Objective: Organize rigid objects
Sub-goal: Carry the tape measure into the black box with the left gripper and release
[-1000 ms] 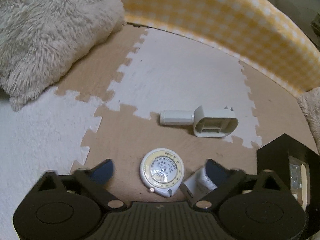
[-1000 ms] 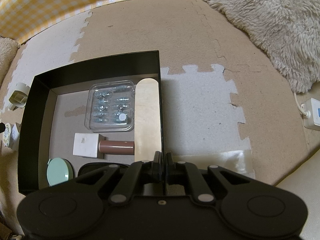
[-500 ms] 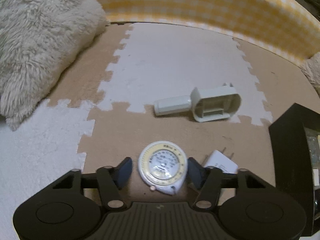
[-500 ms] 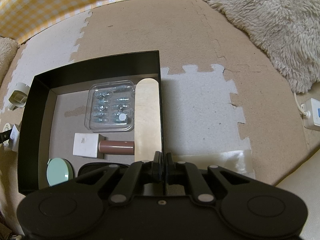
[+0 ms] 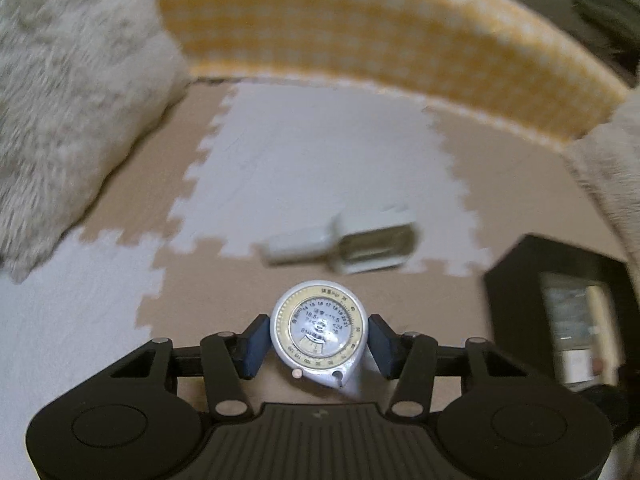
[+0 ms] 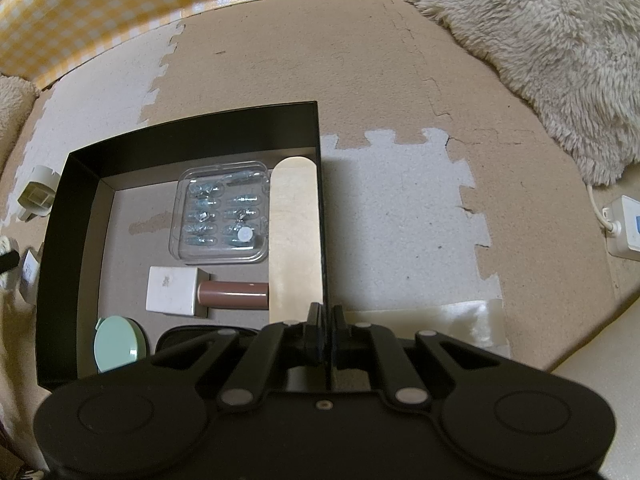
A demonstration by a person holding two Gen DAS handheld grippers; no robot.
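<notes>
My left gripper (image 5: 318,340) is shut on a round white tape measure (image 5: 319,330) with a yellow dial ring and holds it above the foam mat. A grey-white plastic holder (image 5: 352,246) lies on the mat beyond it, blurred. The black box (image 5: 516,300) is at the right. In the right wrist view my right gripper (image 6: 327,322) is shut on the right wall of the black box (image 6: 320,184). Inside lie a clear blister pack (image 6: 222,212), a wooden stick (image 6: 294,236), a brown tube with a white cap (image 6: 208,296) and a green round lid (image 6: 116,348).
A yellow checked wall (image 5: 380,36) borders the mat at the back. Fluffy cream cushions (image 5: 68,92) (image 6: 540,44) lie at the sides. A white power strip (image 6: 624,234) sits at the far right. The plastic holder (image 6: 38,198) and a small white adapter (image 6: 30,274) lie left of the box.
My left gripper closed on the tape measure and lifted it off the mat, turning right. The small white adapter is no longer seen in the left wrist view. The right gripper stayed put.
</notes>
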